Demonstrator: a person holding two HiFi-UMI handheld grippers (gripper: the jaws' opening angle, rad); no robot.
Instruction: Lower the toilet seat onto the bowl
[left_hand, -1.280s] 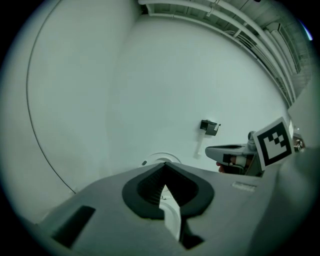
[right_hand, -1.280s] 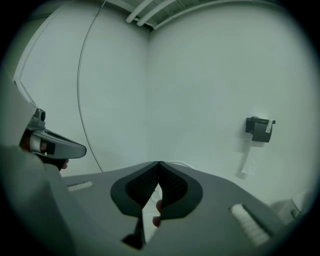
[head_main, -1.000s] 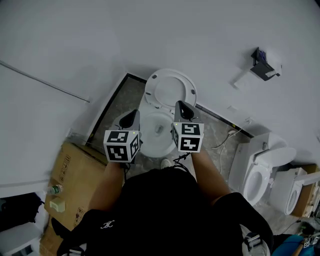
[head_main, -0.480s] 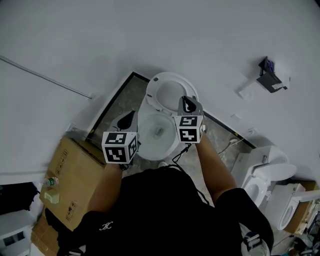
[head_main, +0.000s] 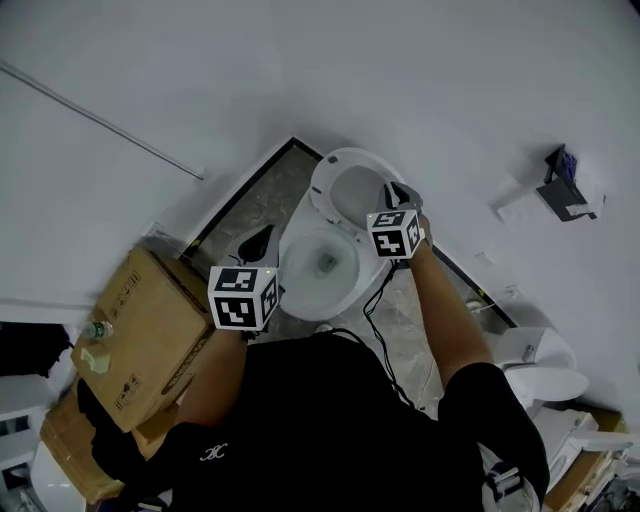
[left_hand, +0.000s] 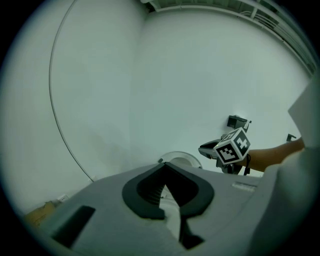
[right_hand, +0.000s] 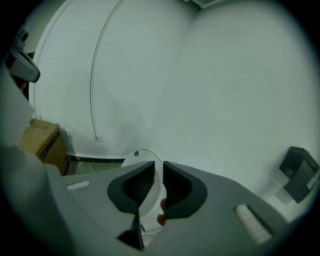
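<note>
The white toilet's bowl (head_main: 325, 265) is uncovered, and its seat (head_main: 350, 185) stands raised against the wall. My right gripper (head_main: 400, 192) reaches the raised seat's right rim. In the right gripper view its jaws (right_hand: 158, 164) stand a little apart and have just been opening. The white seat (right_hand: 142, 159) shows through the narrow gap, and the pads do not press on it. My left gripper (head_main: 258, 243) hangs left of the bowl, its tips (left_hand: 165, 165) together and holding nothing. The left gripper view shows the seat (left_hand: 181, 159) and the right gripper's marker cube (left_hand: 232, 146).
A cardboard box (head_main: 150, 335) with a bottle (head_main: 93, 330) beside it stands on the left. A second toilet (head_main: 545, 365) is at the lower right. A dark holder (head_main: 565, 190) hangs on the wall. The gripper's cable (head_main: 385, 325) trails over the stone floor.
My right gripper has moved from over the bowl out to the raised seat's right rim. The left gripper has stayed beside the bowl. The head view has shifted.
</note>
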